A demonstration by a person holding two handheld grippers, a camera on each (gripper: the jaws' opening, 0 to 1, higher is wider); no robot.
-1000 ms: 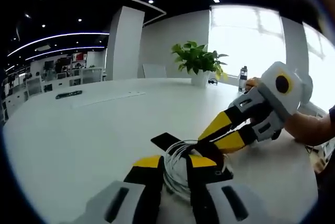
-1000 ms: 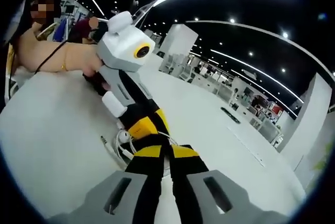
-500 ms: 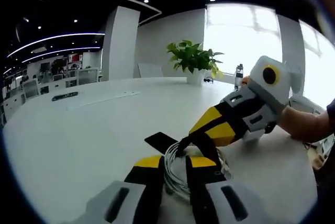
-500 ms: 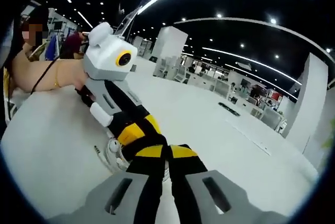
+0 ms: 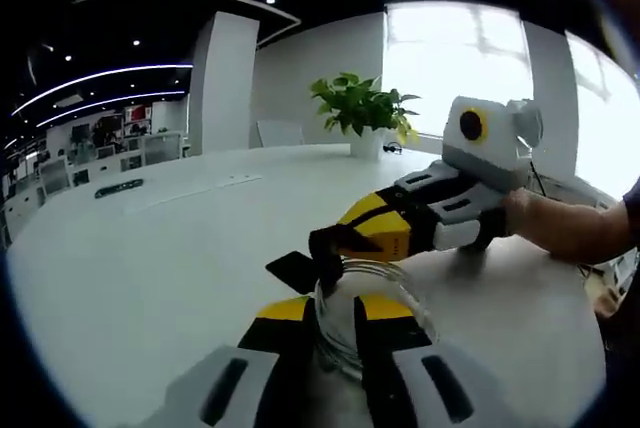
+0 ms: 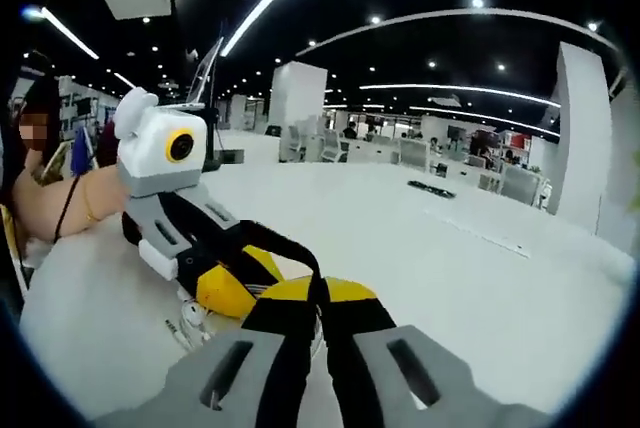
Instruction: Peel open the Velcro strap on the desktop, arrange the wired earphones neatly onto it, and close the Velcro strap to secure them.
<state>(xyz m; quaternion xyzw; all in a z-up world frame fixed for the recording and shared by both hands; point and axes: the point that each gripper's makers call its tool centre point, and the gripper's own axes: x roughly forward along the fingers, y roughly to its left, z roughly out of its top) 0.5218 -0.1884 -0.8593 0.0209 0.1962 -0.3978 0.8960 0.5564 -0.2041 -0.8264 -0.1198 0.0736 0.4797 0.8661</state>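
White earphone cable (image 5: pixel 345 333), coiled into a loop, sits on the desk (image 5: pixel 150 268) between the jaws of the left gripper (image 5: pixel 334 323), which clamp it across the coil. In the right gripper view the earbuds (image 6: pixel 192 316) and plug lie just beside the left gripper (image 6: pixel 245 283).

The right gripper (image 5: pixel 330 244) has swung over the coil within the last second: earlier its tips pointed down at the strap's near end, and now they lie nearly level, holding the black Velcro strap (image 5: pixel 300 266) and carrying its free end up over the cable. From the right gripper view, the right gripper (image 6: pixel 318 318) looks closed on a black band (image 6: pixel 285 248) that arches over the left one, though the fisheye makes the pinch hard to confirm.

That lifted end suggests the wrap-over step is under way; pressing the strap down onto itself remains.
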